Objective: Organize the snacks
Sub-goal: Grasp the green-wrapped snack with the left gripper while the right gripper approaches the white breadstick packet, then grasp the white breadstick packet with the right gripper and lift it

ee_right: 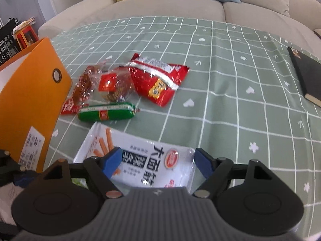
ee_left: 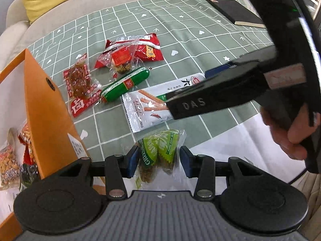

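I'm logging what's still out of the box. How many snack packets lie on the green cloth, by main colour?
Red: 3, the large red bag, the clear packet with a red label and the braised-meat packet
Green: 2, the sausage and the green packet between the left gripper's fingers
White: 1, the spicy-strip packet
Total: 6

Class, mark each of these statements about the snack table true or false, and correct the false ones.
1. The left gripper has a green snack packet between its fingers. True.
2. The right gripper is over the white spicy-strip packet. True.
3. The green sausage lies inside the orange box. False: it lies on the tablecloth beside the box.
4. The black notebook is stacked on the red packet. False: it lies apart, at the table's right edge.
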